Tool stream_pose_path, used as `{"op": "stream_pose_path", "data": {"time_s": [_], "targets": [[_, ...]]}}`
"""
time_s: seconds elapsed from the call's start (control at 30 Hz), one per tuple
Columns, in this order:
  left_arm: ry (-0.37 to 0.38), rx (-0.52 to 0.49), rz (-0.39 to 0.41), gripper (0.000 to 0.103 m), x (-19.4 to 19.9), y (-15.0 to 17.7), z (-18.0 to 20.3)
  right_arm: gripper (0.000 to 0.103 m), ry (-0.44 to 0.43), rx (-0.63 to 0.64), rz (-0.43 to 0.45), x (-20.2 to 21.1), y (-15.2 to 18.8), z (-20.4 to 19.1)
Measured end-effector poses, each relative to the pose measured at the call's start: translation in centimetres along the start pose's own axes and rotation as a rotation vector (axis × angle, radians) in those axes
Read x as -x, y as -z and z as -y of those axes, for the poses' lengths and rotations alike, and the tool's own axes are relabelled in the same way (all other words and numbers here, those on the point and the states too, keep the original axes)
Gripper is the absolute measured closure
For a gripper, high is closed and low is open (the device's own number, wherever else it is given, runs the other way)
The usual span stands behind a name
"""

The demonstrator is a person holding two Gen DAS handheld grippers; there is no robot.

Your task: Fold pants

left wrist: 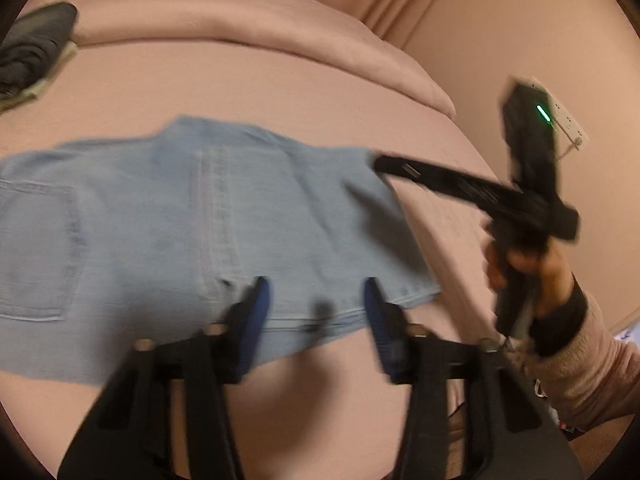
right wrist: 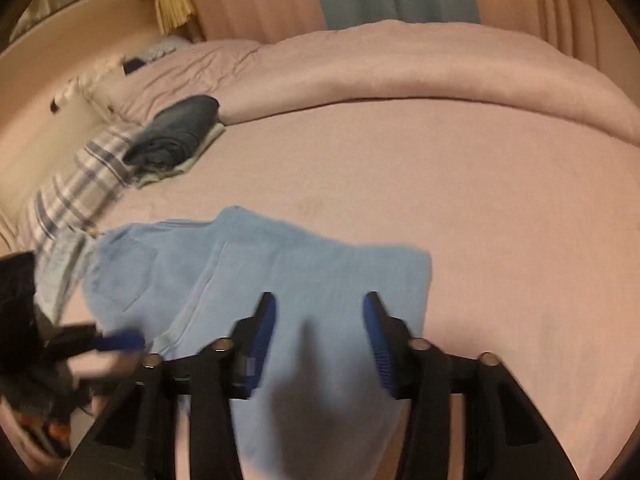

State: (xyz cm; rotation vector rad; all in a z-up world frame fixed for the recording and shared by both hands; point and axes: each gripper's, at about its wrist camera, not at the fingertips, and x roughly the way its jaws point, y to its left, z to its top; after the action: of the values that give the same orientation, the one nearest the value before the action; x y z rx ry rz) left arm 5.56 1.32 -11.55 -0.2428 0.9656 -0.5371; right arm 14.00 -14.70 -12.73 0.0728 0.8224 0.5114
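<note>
I am looking at the light-blue pants (left wrist: 192, 220) lying folded and flat on the pink bed sheet (left wrist: 248, 92), filling the middle and left of the left wrist frame, with a back pocket showing at the far left. My left gripper (left wrist: 316, 304) is hovering over the near hem edge at the lower centre, its blue-padded fingers (left wrist: 256, 312) spread wide and pinching nothing. My right gripper (left wrist: 380, 162) is reaching in from the right of that frame, its tip at the upper right corner of the denim; the blur is keeping me from telling whether it touches. In the right wrist frame its own fingers (right wrist: 372, 332) are standing apart above the cloth, at the lower centre. A dark folded garment (right wrist: 176, 132) is sitting in the upper left, beside a plaid pillow (right wrist: 76, 188).
</note>
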Motion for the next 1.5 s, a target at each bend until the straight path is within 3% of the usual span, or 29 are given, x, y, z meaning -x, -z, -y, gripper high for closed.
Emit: {"op": "stream_pose_path", "data": {"time_s": [0.1,0.17,0.3,0.4,0.47,0.57,0.6,0.63,0.67,0.7,0.77,0.93,1.03,1.13,1.27,1.37,1.43,1.5], "targets": [[-0.006,0.009,-0.076,0.077,-2.6,1.0,0.0,0.069,0.059,-0.021,-0.075,-3.7,-0.9,0.9],[0.004,0.039,-0.074,0.081,-3.0,1.5,-0.7,0.069,0.079,-0.034,-0.167,-6.3,-0.6,1.5],[0.014,0.058,-0.073,0.083,-2.2,1.8,-1.5,0.069,0.09,-0.015,-0.16,-5.3,-0.3,0.6],[0.004,0.03,-0.084,0.082,-1.5,3.8,-1.3,0.069,0.002,-0.008,-0.123,-2.7,1.3,-0.8],[0.033,0.014,-0.103,0.078,-0.1,4.9,-1.1,0.069,-0.011,0.029,-0.204,-2.5,3.9,-1.9],[-0.001,-0.055,-0.147,0.046,2.7,7.4,-1.1,0.069,-0.043,0.188,-0.23,0.1,8.5,-4.8],[-0.027,-0.069,-0.158,0.034,3.5,8.2,-1.4,0.069,-0.104,0.224,-0.245,1.5,9.6,-5.6],[-0.068,-0.079,-0.166,0.029,4.5,9.1,-1.8,0.069,-0.181,0.222,-0.283,2.3,10.4,-6.0],[-0.111,-0.075,-0.173,0.029,5.7,10.2,-2.6,0.069,-0.269,0.194,-0.342,3.0,11.4,-6.3],[-0.153,-0.052,-0.177,0.029,6.6,11.0,-3.6,0.069,-0.295,0.186,-0.357,3.4,11.9,-6.4],[-0.221,0.03,-0.145,0.027,9.0,12.3,-5.9,0.069,-0.29,0.206,-0.35,4.2,12.5,-7.2],[-0.385,0.346,0.066,0.004,16.2,15.0,-11.6,0.068,-0.309,0.176,-0.273,3.5,9.6,-8.8],[-0.419,0.522,0.188,0.004,19.5,16.7,-13.6,0.067,-0.309,0.214,-0.219,2.6,7.8,-10.8],[-0.421,0.574,0.261,0.004,20.5,17.4,-13.9,0.067,-0.273,0.204,-0.196,0.8,6.0,-11.1],[-0.368,0.569,0.304,0.004,20.5,16.5,-13.4,0.067,-0.233,0.145,-0.169,-2.4,4.0,-11.6],[-0.304,0.587,0.345,0.004,19.6,14.9,-14.1,0.068,-0.229,0.113,-0.188,-4.3,4.6,-12.5],[-0.277,0.605,0.37,0.004,19.3,13.6,-14.8,0.068,-0.241,0.143,-0.223,-5.1,5.8,-13.4],[-0.245,0.635,0.373,0.004,18.1,12.1,-16.0,0.067,-0.154,0.256,-0.222,-5.9,7.0,-15.1]]}}
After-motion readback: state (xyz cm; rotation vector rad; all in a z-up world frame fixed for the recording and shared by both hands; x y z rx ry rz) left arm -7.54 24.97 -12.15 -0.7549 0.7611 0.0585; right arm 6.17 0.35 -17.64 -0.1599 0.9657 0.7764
